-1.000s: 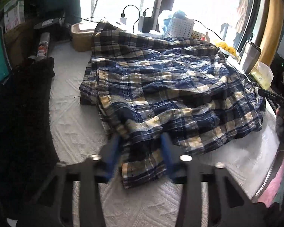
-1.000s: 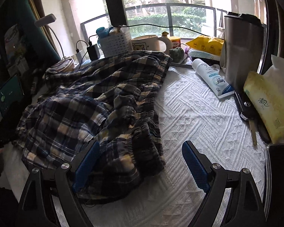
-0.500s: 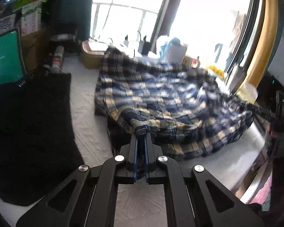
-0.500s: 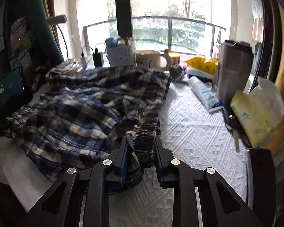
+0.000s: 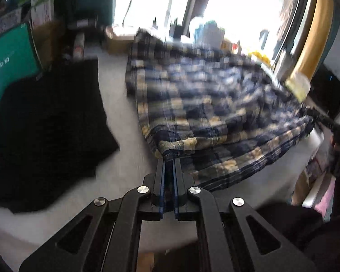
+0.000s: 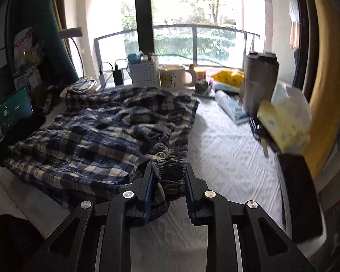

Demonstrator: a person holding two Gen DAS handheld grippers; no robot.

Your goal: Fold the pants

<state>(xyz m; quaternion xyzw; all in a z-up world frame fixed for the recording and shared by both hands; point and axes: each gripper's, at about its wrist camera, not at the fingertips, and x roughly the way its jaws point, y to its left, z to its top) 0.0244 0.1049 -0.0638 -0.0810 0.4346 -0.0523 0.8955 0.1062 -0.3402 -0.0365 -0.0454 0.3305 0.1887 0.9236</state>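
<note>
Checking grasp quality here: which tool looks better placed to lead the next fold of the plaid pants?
Left, probably. The left tool is shut tight on a pants corner, the edge taut. The right tool holds a bunched waistband, jaws wider apart.

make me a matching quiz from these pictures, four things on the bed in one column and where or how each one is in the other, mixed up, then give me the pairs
1. plaid pants
2. cream mug
3. steel tumbler
4. black cloth

A. standing at the right edge, beside the yellow tissue pack
B. lying flat, left of the pants
C. pinched at two spots by the left gripper and the right gripper
D. by the window, next to the white basket

Pairs: 1-C, 2-D, 3-A, 4-B
</note>
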